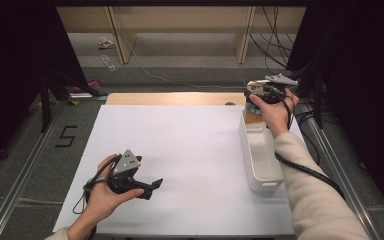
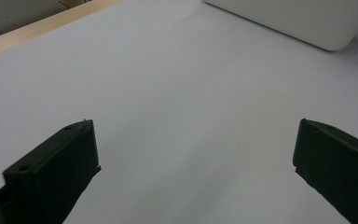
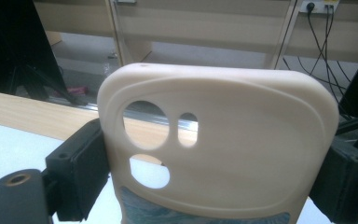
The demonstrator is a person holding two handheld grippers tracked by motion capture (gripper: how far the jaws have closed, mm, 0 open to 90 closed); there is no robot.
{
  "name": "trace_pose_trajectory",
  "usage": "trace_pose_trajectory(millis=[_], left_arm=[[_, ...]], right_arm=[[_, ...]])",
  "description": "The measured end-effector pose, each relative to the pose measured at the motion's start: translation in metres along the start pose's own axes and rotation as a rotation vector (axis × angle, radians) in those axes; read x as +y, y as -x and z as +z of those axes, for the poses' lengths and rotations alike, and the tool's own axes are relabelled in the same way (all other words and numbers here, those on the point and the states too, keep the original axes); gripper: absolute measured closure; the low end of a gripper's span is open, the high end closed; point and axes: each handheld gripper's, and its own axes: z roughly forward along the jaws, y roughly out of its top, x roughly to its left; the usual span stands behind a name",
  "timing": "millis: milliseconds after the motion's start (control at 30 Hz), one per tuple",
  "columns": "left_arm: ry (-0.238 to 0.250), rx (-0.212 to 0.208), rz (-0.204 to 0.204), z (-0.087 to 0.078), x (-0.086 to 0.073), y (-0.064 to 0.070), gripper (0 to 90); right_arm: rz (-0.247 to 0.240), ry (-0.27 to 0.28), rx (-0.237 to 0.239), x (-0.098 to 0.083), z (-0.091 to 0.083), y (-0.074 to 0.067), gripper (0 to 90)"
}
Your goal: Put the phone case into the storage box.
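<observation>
A cream phone case [image 3: 242, 140] with camera cut-outs stands upright between the black jaws of my right gripper [image 3: 212, 149], whose pads press on its two side edges. In the high view that right gripper [image 1: 258, 100] hangs over the far end of a white bin [image 1: 247, 150], and a bit of the phone case [image 1: 253, 118] shows under the hand. My left gripper [image 1: 152, 185] rests low over the white table sheet at the near left, pointing right. Its jaws stand wide open, nothing between them, in the left gripper view [image 2: 196, 128].
The long white bin [image 2: 298, 18] lies along the right side of the white sheet [image 1: 180, 150]. A wooden table edge [image 1: 175, 98] runs along the far side. Metal rails flank the table, and a taped "5" [image 1: 66, 136] marks the floor at left.
</observation>
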Motion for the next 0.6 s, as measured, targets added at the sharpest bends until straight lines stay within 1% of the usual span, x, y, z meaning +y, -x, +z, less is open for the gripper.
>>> trace_pose_trajectory(millis=[600], left_arm=[[0.001, -0.003, 0.000, 0.0003, 0.0002, 0.0001, 0.0]], right_arm=[[-0.002, -0.016, 0.000, -0.0051, 0.0026, 0.0001, 12.8]])
